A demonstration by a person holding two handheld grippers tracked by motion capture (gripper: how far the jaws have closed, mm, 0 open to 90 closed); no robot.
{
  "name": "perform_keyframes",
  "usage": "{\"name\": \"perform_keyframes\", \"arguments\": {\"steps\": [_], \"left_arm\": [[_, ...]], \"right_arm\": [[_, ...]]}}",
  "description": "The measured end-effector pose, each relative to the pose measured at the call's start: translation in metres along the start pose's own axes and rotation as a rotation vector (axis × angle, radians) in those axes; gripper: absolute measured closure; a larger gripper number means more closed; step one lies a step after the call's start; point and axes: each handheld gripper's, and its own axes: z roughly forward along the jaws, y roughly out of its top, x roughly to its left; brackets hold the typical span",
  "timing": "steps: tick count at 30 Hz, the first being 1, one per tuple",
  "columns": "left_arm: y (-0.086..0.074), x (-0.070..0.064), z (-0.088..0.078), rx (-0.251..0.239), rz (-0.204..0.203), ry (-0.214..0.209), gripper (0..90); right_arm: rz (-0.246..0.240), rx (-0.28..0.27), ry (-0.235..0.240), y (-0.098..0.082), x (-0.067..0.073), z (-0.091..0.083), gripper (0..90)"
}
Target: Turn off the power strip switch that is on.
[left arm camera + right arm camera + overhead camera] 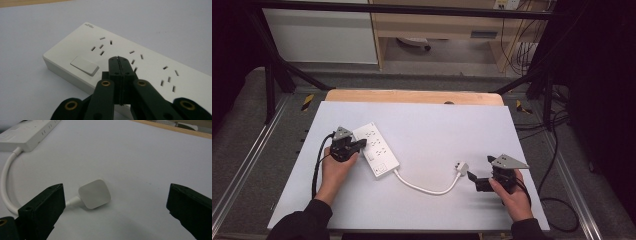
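1. Your left gripper [119,58] has its jaws pressed together with nothing between them, tip resting over the white power strip [375,149] near its switch [84,65]; that looks meant to pin the strip flat on the table [437,125].
2. Your right gripper [113,205] has its jaws spread wide, the plug [94,193] lying on the table between them, ungripped.
3. The cord [424,187] curves from strip to plug, leaving slack for a lift.

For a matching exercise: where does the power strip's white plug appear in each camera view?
High view: plug right of centre, just ahead of the right gripper.
Left gripper view: no plug here; power strip instead.
Right gripper view: plug between the open jaws.
Shared landmark: the power strip.
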Motion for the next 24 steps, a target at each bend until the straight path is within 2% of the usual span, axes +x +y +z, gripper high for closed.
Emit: {"name": "perform_keyframes", "arguments": {"steps": [24], "left_arm": [[-0.0003, 0.001, -0.0001, 0.0, -0.01, -0.01, 89.9]], "right_arm": [[-0.004, 0.007, 0.001, -0.0004, 0.0005, 0.0006, 2.5]]}}
